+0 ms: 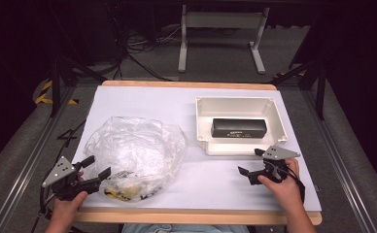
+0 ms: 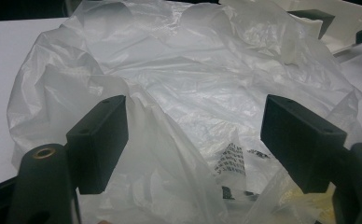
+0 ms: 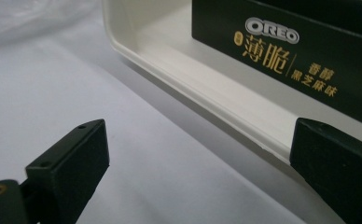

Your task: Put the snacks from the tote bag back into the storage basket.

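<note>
Left hand-held gripper [image 1: 95, 171] spread wide at crumpled plastic bag [image 1: 135, 150], nothing gripped. Right hand-held gripper [image 1: 251, 163] spread, empty, beside white tray [image 1: 203, 124] holding Oreo box [image 1: 238, 127]. Bagging seemingly unstarted.

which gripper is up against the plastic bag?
The left gripper: its open jaws straddle the crumpled plastic bag. The right gripper sits open by the white tray, away from the bag.

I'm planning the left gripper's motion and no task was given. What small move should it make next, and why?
Probably ease the left gripper forward and close on the raised fold of the clear plastic bag. Its jaws are open, one on each side of the crumpled film at the bag's near edge, gripping nothing. The right gripper sits open near the white bin.
</note>
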Tool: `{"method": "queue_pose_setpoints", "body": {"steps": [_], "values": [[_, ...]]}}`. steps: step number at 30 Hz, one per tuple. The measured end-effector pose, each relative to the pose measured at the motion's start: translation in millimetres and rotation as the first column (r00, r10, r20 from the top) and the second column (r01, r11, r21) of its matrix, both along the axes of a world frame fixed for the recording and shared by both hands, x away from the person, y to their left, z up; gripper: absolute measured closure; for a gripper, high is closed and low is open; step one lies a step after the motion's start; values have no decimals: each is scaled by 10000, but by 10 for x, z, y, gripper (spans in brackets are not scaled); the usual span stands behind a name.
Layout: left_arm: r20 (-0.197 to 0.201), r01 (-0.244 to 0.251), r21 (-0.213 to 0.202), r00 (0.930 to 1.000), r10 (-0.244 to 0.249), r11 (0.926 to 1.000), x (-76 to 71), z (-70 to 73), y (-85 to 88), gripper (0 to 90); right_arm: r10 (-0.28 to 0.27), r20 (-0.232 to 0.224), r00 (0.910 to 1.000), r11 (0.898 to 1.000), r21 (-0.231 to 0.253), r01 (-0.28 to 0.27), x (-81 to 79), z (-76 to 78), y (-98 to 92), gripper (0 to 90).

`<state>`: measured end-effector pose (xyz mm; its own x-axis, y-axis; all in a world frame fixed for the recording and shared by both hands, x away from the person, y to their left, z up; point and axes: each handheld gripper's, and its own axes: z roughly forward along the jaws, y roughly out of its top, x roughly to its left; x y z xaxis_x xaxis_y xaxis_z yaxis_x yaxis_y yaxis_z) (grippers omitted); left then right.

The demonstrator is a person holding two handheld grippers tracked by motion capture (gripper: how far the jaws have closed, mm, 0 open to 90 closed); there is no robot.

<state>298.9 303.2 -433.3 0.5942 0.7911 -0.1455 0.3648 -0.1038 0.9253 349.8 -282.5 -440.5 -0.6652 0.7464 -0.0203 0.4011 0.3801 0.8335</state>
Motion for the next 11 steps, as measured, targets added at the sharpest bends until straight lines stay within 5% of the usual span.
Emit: {"method": "queue_pose_setpoints", "body": {"steps": [11], "values": [[-7,25,-26,10000,-25,10000,6,-2,2,241,-231,-172,9996,9997,32,231,-1,-17,27,64]]}}
